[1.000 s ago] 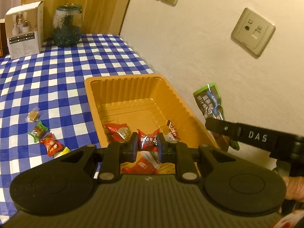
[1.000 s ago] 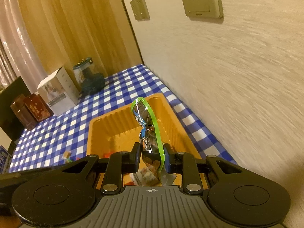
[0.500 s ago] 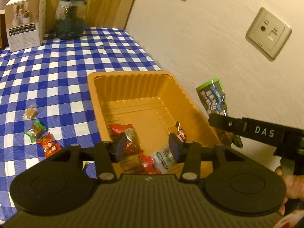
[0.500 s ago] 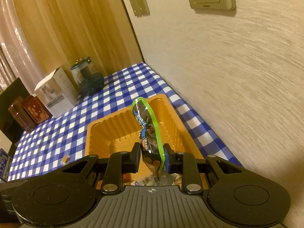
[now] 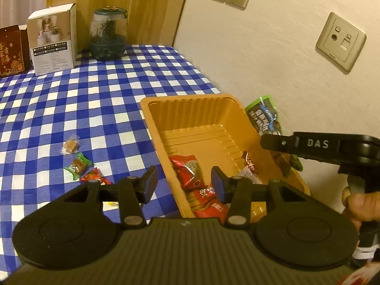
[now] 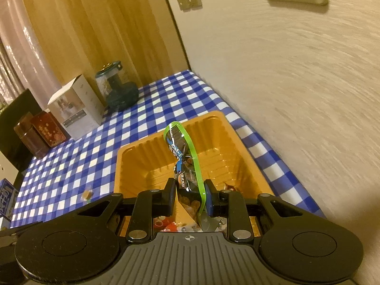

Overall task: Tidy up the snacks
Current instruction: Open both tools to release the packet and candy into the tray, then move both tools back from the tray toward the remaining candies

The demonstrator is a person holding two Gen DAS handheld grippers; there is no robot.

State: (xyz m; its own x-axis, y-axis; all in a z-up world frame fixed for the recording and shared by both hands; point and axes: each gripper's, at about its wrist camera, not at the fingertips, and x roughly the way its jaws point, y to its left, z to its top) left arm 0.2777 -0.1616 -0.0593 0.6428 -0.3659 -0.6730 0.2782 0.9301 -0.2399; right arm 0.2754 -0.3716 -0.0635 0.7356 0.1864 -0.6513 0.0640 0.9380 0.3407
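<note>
The left gripper (image 5: 184, 184) stands spread with nothing between its pads, poised over the near left rim of the orange tray (image 5: 190, 99). Its jaws have just been opening. The right gripper (image 6: 190, 196) is pressed together on a green-edged dark snack packet (image 6: 184, 156), which sticks up above the tray's near end.

Inside the tray lie several red-wrapped snacks (image 5: 187, 171) heaped at the near end, too overlapped for a sure count; the far half is bare. On the blue checked tablecloth (image 5: 95, 95), left of the tray, three small candies sit close together: a clear-wrapped brown one (image 5: 70, 145), a green-wrapped one (image 5: 78, 165) and a red one (image 5: 93, 178).

Far back stand one white box (image 5: 53, 41), one dark glass jar (image 5: 108, 38) and a red box (image 5: 11, 52). The wall just right of the tray carries three socket plates (image 5: 340, 40).
</note>
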